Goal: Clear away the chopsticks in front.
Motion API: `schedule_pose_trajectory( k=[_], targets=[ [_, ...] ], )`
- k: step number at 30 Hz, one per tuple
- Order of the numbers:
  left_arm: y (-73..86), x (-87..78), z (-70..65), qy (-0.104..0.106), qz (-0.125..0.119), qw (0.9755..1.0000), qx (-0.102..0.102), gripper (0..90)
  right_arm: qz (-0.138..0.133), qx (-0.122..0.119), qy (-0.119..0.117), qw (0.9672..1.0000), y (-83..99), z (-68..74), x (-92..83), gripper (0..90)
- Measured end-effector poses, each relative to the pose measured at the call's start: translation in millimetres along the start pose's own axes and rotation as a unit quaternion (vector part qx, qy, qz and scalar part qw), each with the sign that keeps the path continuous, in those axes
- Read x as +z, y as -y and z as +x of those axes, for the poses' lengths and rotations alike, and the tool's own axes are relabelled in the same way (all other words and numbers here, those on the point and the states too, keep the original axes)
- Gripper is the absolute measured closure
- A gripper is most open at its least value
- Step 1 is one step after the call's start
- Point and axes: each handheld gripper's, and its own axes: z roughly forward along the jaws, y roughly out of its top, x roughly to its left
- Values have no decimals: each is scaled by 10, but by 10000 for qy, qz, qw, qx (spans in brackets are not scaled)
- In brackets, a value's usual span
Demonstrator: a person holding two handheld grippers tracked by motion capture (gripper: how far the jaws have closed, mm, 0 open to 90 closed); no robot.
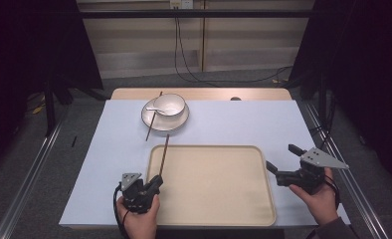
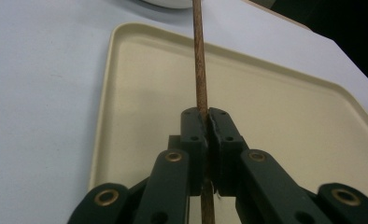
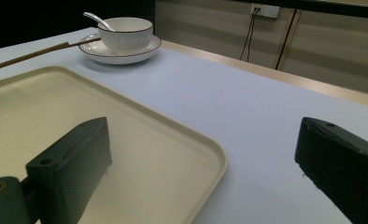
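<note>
Left gripper [image 1: 156, 183], lower left of high view: jaws clamped on chopstick [image 1: 164, 155] near its lower end. Chopstick long axis runs up-frame from jaws, over tray [image 1: 219, 209] left rim, tip toward plate [image 1: 149, 119] with bowl [image 1: 171, 104]. Second chopstick [image 1: 152, 119] lies across plate. Right gripper [image 1: 282, 164], lower right: jaws spread, empty, well apart from chopstick. Left hand nearer.

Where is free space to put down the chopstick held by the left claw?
The tray floor is bare right of the chopstick. The mat between bowl and right claw is free. Around the plate it is crowded.
</note>
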Motion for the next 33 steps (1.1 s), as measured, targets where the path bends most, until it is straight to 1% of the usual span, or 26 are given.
schedule_pose_trajectory(
  k=[3, 5, 13, 24, 27, 30, 33],
  targets=[
    [7, 7, -2, -25, 61, 10000, -49, 854, 1, 2, 11, 10000, 0, 0, -1, 30],
    [11, 13, -4, -65, 89, 9999, -48, 854, 2, 1, 5, 10000, 0, -1, -1, 31],
    [39, -12, 10, -56, 173, 9998, -20, 854, -1, 0, 13, 10000, 0, -6, -6, 32],
    [73, -47, 27, -57, 217, 9997, -76, 852, 9, 4, 15, 10000, -2, -8, -8, 32],
    [82, -52, 26, -48, 237, 9997, -55, 852, 4, -6, 11, 10000, -2, -3, -3, 33],
    [85, -36, 24, -110, 247, 9996, -14, 848, 3, -7, 15, 10000, -2, -1, -3, 33],
    [82, -28, 26, -112, 258, 9996, -25, 838, -7, -20, 18, 10000, -4, -6, -5, 33]
  ],
)
